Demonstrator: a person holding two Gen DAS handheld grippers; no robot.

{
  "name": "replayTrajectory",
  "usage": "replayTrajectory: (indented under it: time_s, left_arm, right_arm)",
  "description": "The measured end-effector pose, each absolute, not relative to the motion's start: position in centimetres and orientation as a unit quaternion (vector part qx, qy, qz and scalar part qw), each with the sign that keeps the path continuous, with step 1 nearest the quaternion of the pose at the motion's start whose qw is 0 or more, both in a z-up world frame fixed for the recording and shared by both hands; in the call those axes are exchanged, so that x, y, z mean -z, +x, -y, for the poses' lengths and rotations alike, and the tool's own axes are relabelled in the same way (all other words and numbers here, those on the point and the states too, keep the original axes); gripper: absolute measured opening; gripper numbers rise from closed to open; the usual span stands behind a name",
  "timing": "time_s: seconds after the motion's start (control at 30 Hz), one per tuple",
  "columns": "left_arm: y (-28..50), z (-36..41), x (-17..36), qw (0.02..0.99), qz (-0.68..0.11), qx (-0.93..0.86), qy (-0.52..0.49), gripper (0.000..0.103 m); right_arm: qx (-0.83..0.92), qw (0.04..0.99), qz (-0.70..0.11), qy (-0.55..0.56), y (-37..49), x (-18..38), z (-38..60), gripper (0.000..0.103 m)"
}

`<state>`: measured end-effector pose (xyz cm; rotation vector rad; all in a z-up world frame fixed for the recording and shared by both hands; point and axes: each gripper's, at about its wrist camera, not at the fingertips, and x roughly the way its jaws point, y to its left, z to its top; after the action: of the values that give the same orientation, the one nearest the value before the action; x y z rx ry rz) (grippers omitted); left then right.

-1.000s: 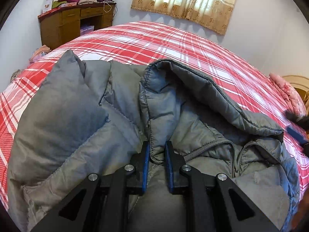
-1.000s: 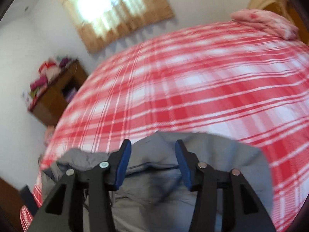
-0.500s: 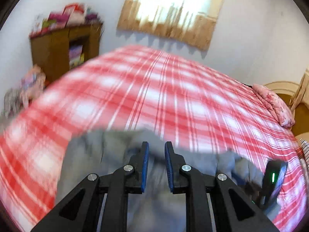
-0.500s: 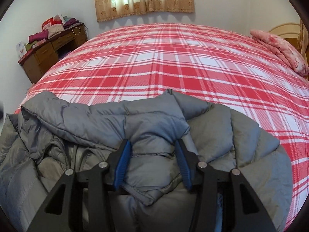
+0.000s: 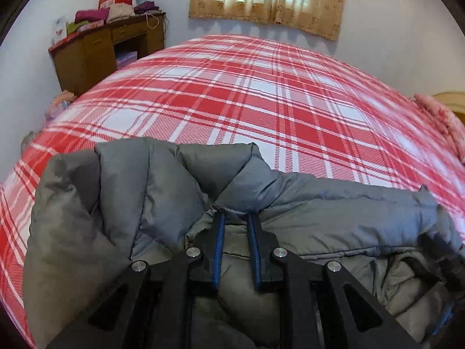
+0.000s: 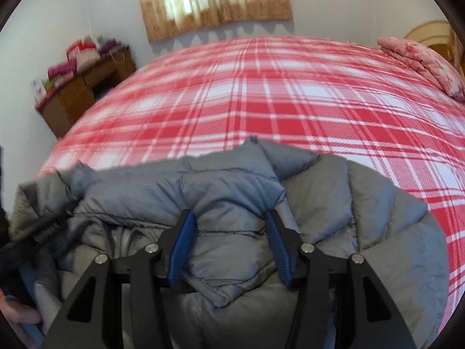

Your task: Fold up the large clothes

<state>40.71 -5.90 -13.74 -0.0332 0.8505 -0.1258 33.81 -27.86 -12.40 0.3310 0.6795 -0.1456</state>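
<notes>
A: Jacket (image 5: 334, 215), grey and quilted, lies bunched at the near edge of the red plaid bed (image 5: 261, 110); we see it in both wrist views, its near part cut off by the frame.

B: We note the left gripper (image 5: 236, 221) with its jaws nearly pressed together. A fold of the jacket's edge sits at the tips, and we read that as a pinch, though the fold hides the tips themselves.

A: The right gripper (image 6: 229, 218) has its jaws about half spread and opening, with a puffed fold of jacket between them. Whether the pads press on it, we cannot tell.

B: In the left wrist view, a dark shape at the right edge is hard to make out. The far left holds a wooden desk (image 5: 96, 49) stacked with clothes; a pink pillow (image 6: 424, 61) lies far right, partly cut off.
</notes>
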Motion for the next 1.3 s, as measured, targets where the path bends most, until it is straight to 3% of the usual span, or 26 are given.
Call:
replayTrajectory:
  time_s: [0.07, 0.17, 0.53, 0.63, 0.77, 0.9, 1.07, 1.2, 1.27, 1.3]
  left_arm:
    - [40.5, 6.0, 13.8, 0.910, -0.410, 0.061, -0.018, 0.017]
    - [40.5, 5.9, 13.6, 0.910, -0.410, 0.062, -0.018, 0.017]
    - [40.1, 7.1, 13.6, 0.914, -0.403, 0.043, 0.021, 0.017]
    - [40.2, 7.0, 13.5, 0.913, -0.404, 0.045, 0.017, 0.017]
    - [40.0, 5.6, 13.1, 0.908, -0.410, 0.072, -0.036, 0.017]
    - [38.1, 3.0, 10.5, 0.890, -0.430, 0.121, -0.095, 0.017]
    - [30.5, -1.1, 3.9, 0.912, -0.357, 0.182, -0.091, 0.017]
    - [23.1, -4.6, 0.7, 0.916, -0.331, 0.215, -0.069, 0.025]
    - [19.1, -6.7, 0.1, 0.919, -0.319, 0.222, -0.062, 0.036]
    - [16.6, -7.9, 0.0, 0.921, -0.316, 0.220, -0.057, 0.047]
  right_arm:
    - [0.096, 0.927, -0.290, 0.215, 31.9, 12.1, 30.0, 0.055]
    - [0.113, 0.894, -0.346, 0.262, 32.9, 14.2, 31.8, 0.054]
    - [0.217, 0.883, -0.413, 0.050, 36.5, 14.2, 26.5, 0.059]
    - [0.224, 0.883, -0.410, 0.039, 36.2, 14.1, 26.8, 0.059]
    - [0.207, 0.885, -0.407, 0.090, 35.7, 13.9, 28.5, 0.070]
    - [0.139, 0.902, -0.363, 0.190, 32.2, 11.9, 30.8, 0.068]
    - [0.106, 0.936, -0.273, 0.194, 22.8, 5.6, 30.9, 0.070]
    - [0.085, 0.950, -0.241, 0.178, 13.2, 2.5, 30.5, 0.070]
    - [0.087, 0.954, -0.228, 0.174, 7.9, 2.0, 30.5, 0.075]
    - [0.090, 0.955, -0.225, 0.173, 5.7, 2.0, 30.5, 0.077]
